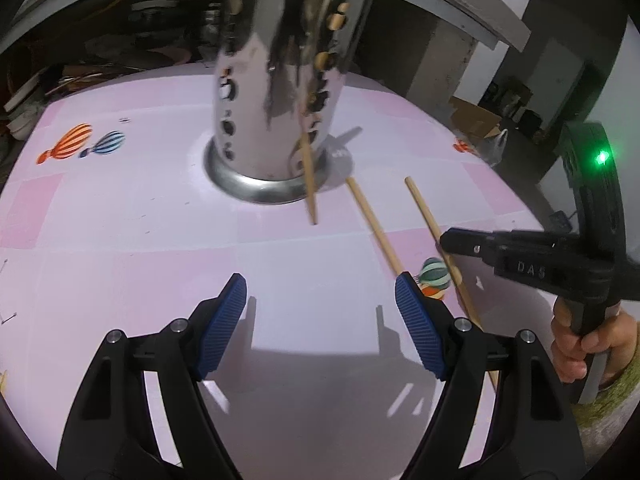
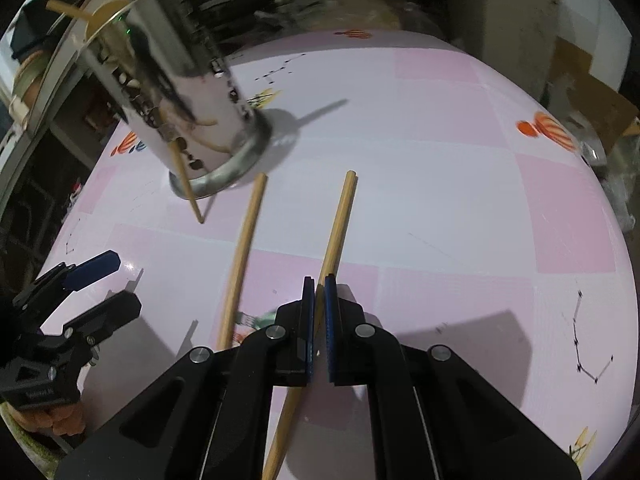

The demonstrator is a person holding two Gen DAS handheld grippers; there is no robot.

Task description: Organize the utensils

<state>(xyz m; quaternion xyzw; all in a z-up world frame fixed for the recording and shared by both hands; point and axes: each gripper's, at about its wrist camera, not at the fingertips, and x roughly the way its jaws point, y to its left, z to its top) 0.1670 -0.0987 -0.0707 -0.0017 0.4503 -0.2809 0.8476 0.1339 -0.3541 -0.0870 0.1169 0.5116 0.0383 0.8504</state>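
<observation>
Chopstick (image 2: 340,224) clamped between right gripper (image 2: 319,284) pads | left gripper (image 1: 320,292) open

A pink-checked surface (image 1: 140,216) fills the frame's middle, printed with striped balloons (image 1: 80,142) at left; a cardboard box (image 1: 474,118) sits at upper right.

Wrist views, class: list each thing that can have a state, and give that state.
Left gripper: open, empty.
Right gripper: shut on chopstick.
Second chopstick: flat on table.
Third chopstick: leaning on holder.
Steel utensil holder: upright, utensils inside.
</observation>
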